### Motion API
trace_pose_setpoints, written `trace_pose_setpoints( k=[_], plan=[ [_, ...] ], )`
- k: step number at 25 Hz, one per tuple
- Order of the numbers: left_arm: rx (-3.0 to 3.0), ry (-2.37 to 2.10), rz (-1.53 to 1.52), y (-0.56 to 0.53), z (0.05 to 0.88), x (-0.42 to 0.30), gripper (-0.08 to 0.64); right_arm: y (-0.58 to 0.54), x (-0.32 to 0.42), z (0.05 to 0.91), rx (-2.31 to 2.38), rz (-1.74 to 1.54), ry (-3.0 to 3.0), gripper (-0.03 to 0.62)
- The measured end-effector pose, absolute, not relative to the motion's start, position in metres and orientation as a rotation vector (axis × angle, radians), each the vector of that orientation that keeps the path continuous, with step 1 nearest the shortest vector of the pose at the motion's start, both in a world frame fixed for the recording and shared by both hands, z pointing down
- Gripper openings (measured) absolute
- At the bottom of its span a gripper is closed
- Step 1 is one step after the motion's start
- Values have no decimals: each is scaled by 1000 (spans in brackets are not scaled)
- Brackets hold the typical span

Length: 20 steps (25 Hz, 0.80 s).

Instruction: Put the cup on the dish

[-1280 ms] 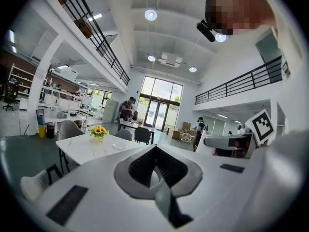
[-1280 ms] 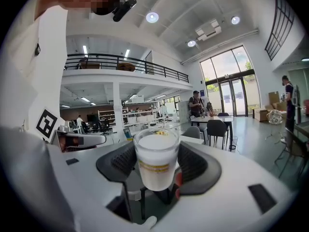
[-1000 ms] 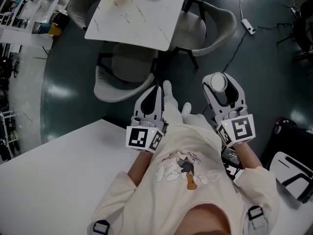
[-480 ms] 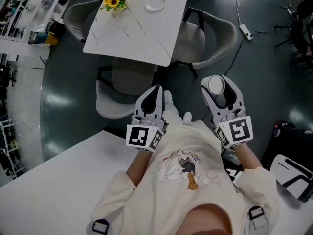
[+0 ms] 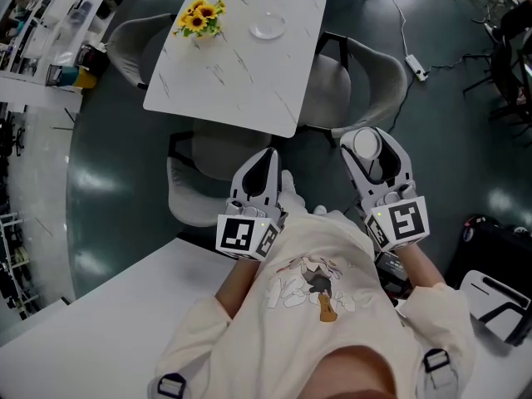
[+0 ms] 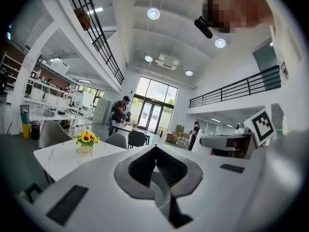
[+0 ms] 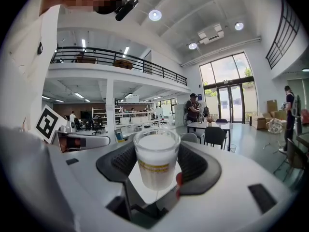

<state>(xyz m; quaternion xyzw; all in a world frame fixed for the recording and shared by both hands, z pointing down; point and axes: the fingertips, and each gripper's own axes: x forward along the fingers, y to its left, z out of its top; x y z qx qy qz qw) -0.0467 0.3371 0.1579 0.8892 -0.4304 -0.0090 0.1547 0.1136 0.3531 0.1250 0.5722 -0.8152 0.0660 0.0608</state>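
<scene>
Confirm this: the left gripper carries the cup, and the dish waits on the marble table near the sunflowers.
Wrong gripper: the right gripper carries the cup, as the right gripper view shows; the left gripper is shut and empty. The dish does wait on the marble table near the sunflowers.

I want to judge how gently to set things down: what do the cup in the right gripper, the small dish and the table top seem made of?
Small translucent cup: probably thin frosted plastic; its wall looks milky, with a printed yellow band.
Round clear dish: likely glass; the table shows through it.
White table top: marble or a marble-look slab; smooth, with grey veins.
</scene>
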Motion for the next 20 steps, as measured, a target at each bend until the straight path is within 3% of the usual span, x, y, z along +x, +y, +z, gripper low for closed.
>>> trace_pose_setpoints(
  k=[20],
  plan=[
    [2514,-1181,-41,247,187,-109,5,257,50,131,1747,177,-2422,261]
  ],
)
